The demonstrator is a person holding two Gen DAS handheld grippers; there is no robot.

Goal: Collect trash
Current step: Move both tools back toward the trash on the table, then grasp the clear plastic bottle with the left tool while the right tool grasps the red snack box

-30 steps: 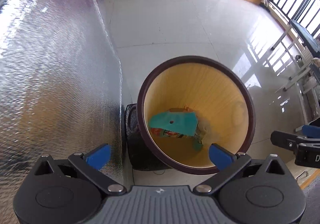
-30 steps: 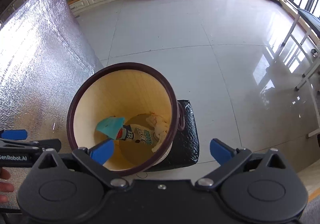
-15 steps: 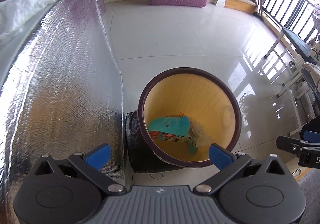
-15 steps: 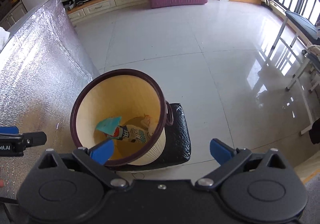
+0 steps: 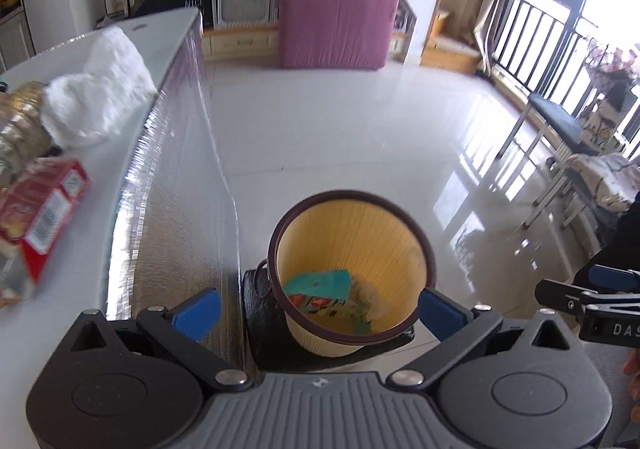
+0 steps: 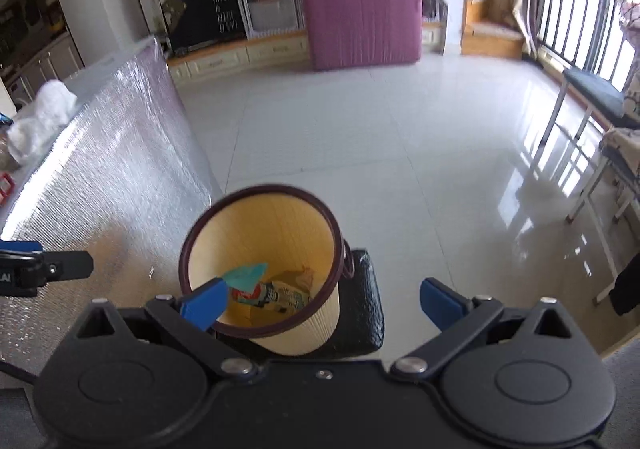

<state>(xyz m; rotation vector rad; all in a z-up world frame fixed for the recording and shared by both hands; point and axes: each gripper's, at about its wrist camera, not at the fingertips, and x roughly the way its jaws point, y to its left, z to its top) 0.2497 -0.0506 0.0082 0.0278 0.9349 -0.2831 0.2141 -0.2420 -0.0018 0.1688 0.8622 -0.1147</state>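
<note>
Yellow ribbed plastic with a dark brown rim: the trash bin point(image 5: 352, 269) stands on the white tiled floor point(image 5: 360, 121), just beside the foil-wrapped side of the table point(image 5: 176, 233). It rests against a black quilted pad point(image 6: 366, 305) lying on the floor under and behind it. Inside the bin lie a teal wrapper point(image 5: 320, 283), a printed packet point(image 6: 280, 295) and some crumpled pale paper.

The left gripper point(image 5: 316, 309) hangs above the bin with its blue-tipped fingers point(image 5: 198, 309) spread wide apart and nothing between them. The right gripper point(image 6: 324, 301) is likewise wide open and empty, its left fingertip in line with the bin's rim.

On the table top, near the edge facing the bin, sit a crumpled white tissue point(image 5: 98, 89), a crinkled golden wrapper point(image 5: 20, 129) touching it, and a red box point(image 5: 40, 209), blurred.

Across the floor a purple mattress point(image 5: 338, 13) leans upright against the cabinets, and railings line the window on the right.
</note>
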